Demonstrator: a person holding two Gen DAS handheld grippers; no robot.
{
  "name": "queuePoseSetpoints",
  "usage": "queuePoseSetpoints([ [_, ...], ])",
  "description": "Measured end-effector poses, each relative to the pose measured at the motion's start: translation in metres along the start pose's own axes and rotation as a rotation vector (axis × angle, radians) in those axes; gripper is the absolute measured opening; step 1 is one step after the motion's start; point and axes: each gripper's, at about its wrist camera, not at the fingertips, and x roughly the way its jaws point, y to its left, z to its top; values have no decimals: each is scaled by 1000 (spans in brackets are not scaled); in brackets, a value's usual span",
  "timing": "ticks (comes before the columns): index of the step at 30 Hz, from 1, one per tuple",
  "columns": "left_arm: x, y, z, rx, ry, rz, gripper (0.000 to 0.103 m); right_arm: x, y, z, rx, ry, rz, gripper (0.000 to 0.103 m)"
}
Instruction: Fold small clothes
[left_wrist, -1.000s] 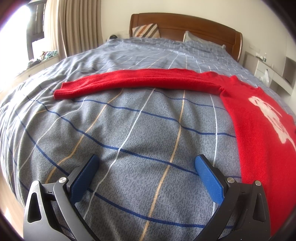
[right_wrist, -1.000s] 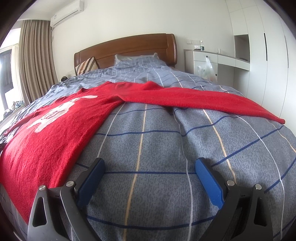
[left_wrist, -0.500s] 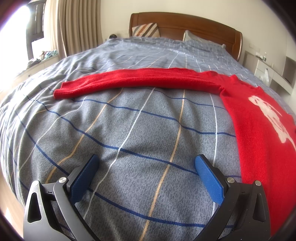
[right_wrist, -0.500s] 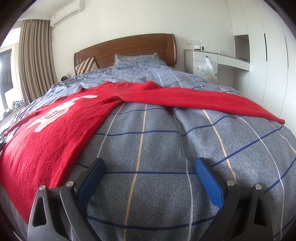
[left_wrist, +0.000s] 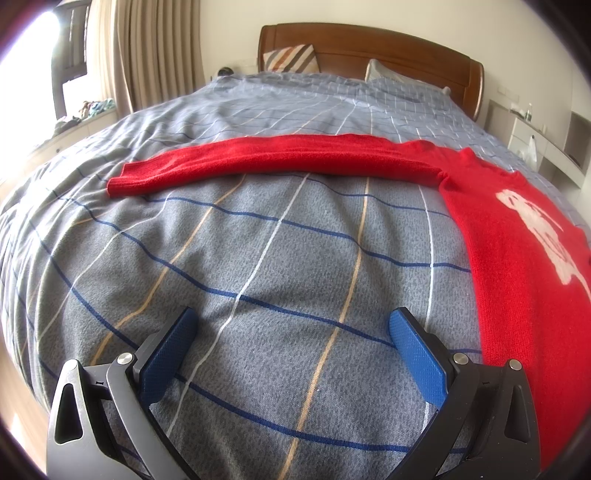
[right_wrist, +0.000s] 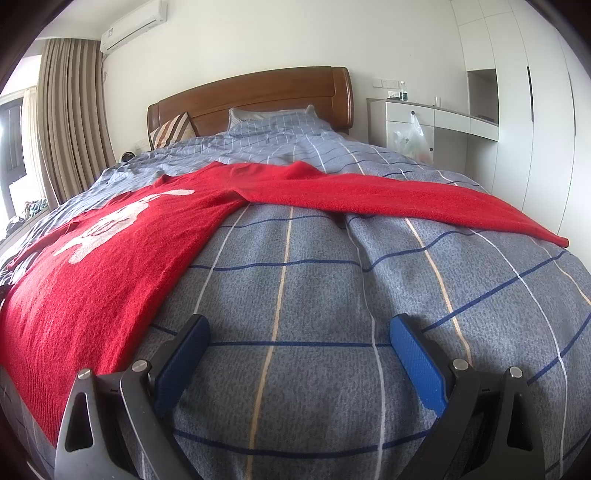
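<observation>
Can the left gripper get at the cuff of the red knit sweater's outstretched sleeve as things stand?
Probably yes. The left gripper hangs over the grey checked bedspread with its jaws wide open and empty. The red knit sweater's sleeve lies flat ahead, its cuff uncovered, with only bare bedspread between them.

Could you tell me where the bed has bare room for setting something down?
Bare duvet lies below each outstretched sleeve, beside the red sweater body, and beyond it toward the pillows. The sweater fills the middle.
</observation>
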Motion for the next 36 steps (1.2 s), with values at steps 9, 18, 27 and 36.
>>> queuePoseSetpoints([
  [9,-9,1,4,-9,45,-2,102,0,1,0,-1,1,-1,97],
  [18,-28,9,93,-42,-73,-180,102,5,1,-1,-14,10,-14,98],
  [27,66,-15,156,110,80,-131,102,6,1,1,-25,24,-28,98],
  [36,84,161,108,-244,202,194,103,6,1,3,-28,21,-28,99],
])
